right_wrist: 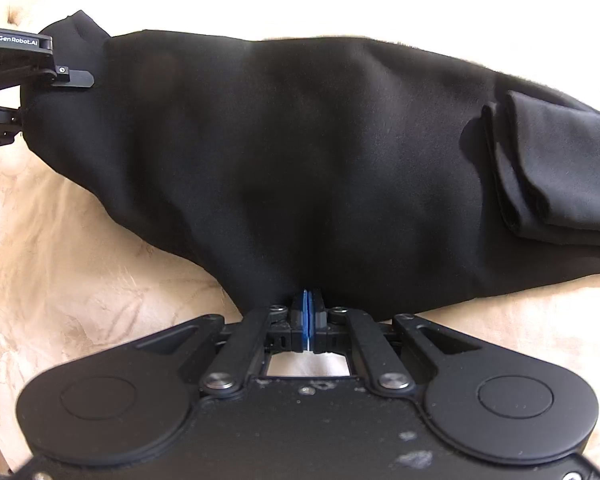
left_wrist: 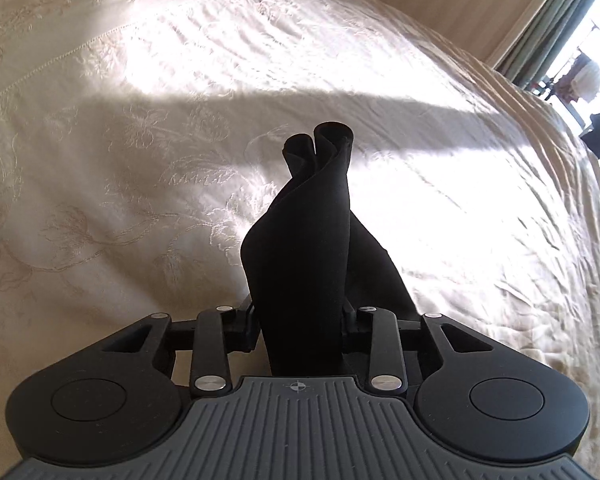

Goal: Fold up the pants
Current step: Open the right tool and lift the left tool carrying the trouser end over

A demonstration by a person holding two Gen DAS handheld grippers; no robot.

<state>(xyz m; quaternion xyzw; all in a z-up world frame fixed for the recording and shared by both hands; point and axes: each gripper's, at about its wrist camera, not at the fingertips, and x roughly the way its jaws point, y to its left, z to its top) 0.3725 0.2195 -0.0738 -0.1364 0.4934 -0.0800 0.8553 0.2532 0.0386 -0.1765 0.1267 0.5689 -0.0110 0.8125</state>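
Note:
The black pants [right_wrist: 300, 152] lie across a cream bedspread [right_wrist: 80, 260], with a folded-over layer [right_wrist: 560, 168] at the right. My right gripper [right_wrist: 308, 306] is shut, its blue pads pinching the near edge of the pants. My left gripper [right_wrist: 40, 76] holds the left end of the pants and lifts it off the bed. In the left wrist view a thick bunch of the pants [left_wrist: 300, 240] stands up between the jaws of the left gripper [left_wrist: 300, 320], which are shut on it; the fabric hides the fingertips.
The embroidered bedspread [left_wrist: 140, 160] stretches far ahead, half in bright sunlight. The bed's edge curves down the right side. A green curtain [left_wrist: 548, 28] and a window [left_wrist: 596, 72] are at the far right.

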